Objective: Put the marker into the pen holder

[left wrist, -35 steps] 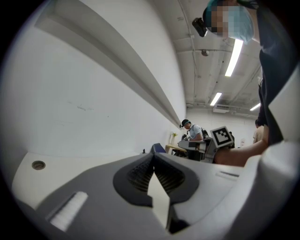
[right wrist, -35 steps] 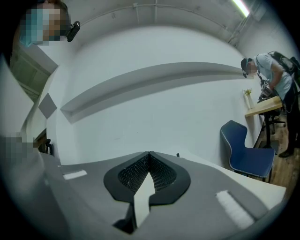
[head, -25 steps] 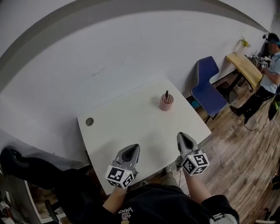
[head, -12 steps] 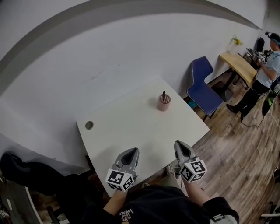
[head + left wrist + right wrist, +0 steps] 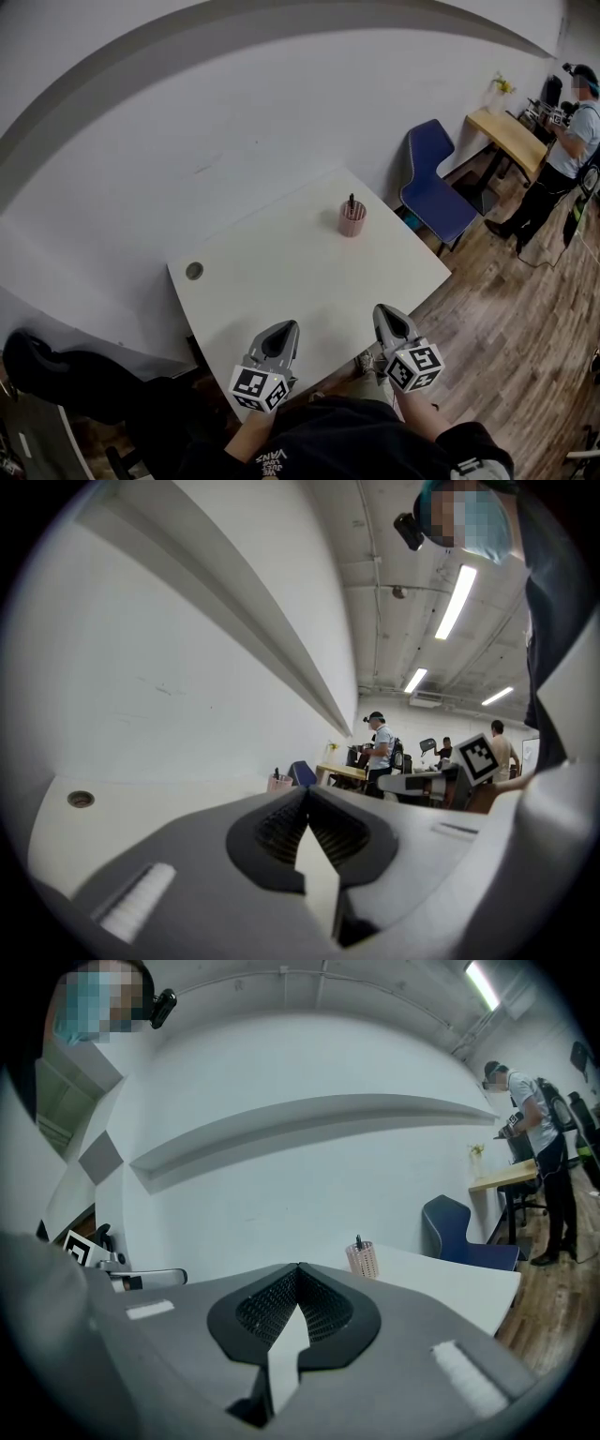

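Note:
A pink mesh pen holder [image 5: 352, 219] stands near the far right corner of the white table [image 5: 281, 272], with a dark marker [image 5: 352, 201] upright inside it. The holder also shows small in the left gripper view [image 5: 279, 782] and in the right gripper view [image 5: 362, 1259], where the marker [image 5: 358, 1241] pokes out of its top. My left gripper [image 5: 284, 330] and right gripper [image 5: 387, 314] hover at the table's near edge, both shut and holding nothing, far from the holder.
A round grommet hole [image 5: 194, 271] sits in the table's far left corner. A blue chair [image 5: 436, 184] stands right of the table; beyond it are a wooden desk [image 5: 506, 135] and a standing person [image 5: 562, 150]. A white wall runs behind the table.
The head view shifted slightly, so the table and holder sit a little lower-left in frame. Both grippers drew back slightly toward the near edge and stay shut.

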Demonstrator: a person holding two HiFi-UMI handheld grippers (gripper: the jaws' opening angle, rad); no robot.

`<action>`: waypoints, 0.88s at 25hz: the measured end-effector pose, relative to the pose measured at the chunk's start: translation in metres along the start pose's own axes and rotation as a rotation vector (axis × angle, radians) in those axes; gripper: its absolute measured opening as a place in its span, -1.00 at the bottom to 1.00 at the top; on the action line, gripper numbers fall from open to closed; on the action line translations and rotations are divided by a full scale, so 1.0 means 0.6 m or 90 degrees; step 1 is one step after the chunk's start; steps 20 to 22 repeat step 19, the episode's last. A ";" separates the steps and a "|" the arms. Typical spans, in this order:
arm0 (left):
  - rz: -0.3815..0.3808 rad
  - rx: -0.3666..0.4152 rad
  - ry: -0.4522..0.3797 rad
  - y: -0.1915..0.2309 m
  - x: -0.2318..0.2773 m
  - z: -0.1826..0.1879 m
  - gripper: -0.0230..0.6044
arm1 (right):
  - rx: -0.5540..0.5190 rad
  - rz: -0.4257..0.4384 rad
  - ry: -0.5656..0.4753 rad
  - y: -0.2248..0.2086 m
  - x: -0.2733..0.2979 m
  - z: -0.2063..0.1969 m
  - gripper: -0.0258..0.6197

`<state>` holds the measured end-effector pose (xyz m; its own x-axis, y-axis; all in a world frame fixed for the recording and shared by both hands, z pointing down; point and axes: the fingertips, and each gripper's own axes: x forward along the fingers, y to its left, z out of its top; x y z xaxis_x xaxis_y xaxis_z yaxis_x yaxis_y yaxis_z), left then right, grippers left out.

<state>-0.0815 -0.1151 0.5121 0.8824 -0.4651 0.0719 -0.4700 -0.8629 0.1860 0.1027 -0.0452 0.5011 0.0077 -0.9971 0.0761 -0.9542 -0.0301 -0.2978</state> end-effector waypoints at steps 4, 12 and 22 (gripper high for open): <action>-0.004 0.003 0.002 0.000 -0.001 -0.001 -0.76 | 0.001 0.000 0.003 0.003 0.001 -0.003 -0.92; -0.006 0.001 0.006 0.004 0.000 -0.001 -0.76 | 0.001 0.000 0.007 0.003 0.007 -0.002 -0.92; -0.007 0.000 0.009 0.009 0.009 -0.002 -0.76 | -0.002 -0.001 0.008 -0.003 0.018 0.002 -0.92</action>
